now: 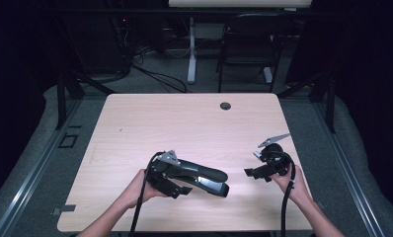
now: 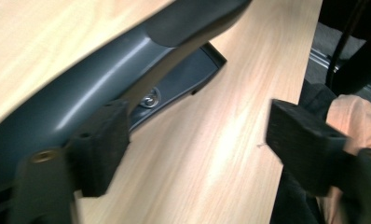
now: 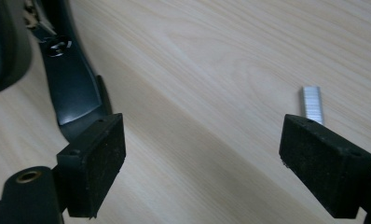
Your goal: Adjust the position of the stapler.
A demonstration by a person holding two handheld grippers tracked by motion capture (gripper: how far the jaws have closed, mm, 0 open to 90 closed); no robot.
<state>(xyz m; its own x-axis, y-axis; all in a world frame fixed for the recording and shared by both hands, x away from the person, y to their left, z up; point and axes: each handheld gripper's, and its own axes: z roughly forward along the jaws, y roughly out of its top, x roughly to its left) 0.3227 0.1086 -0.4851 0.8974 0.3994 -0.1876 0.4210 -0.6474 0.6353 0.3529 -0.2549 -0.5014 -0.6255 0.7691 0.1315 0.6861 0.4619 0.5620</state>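
A big dark grey stapler [image 1: 204, 177] lies on its side near the front of the wooden table [image 1: 184, 118], pointing right. My left gripper [image 1: 177, 187] is at its left end and stands open. In the left gripper view the stapler [image 2: 104, 84] lies against the left pad [image 2: 99, 149], with bare wood between the jaws [image 2: 202, 135]. My right gripper [image 1: 256, 174] is just right of the stapler's tip, open and holding nothing [image 3: 207, 149]. A short strip of silver staples [image 3: 311, 102] lies on the wood just beyond its right pad [image 3: 323, 158]. The stapler's base [image 3: 74, 93] lies past its left pad.
A round cable hole [image 1: 225, 105] sits near the table's far edge. Behind the table stand a black chair [image 1: 246, 44] and a white desk leg [image 1: 191, 54]. A forearm [image 2: 356, 112] lies at the table's near edge.
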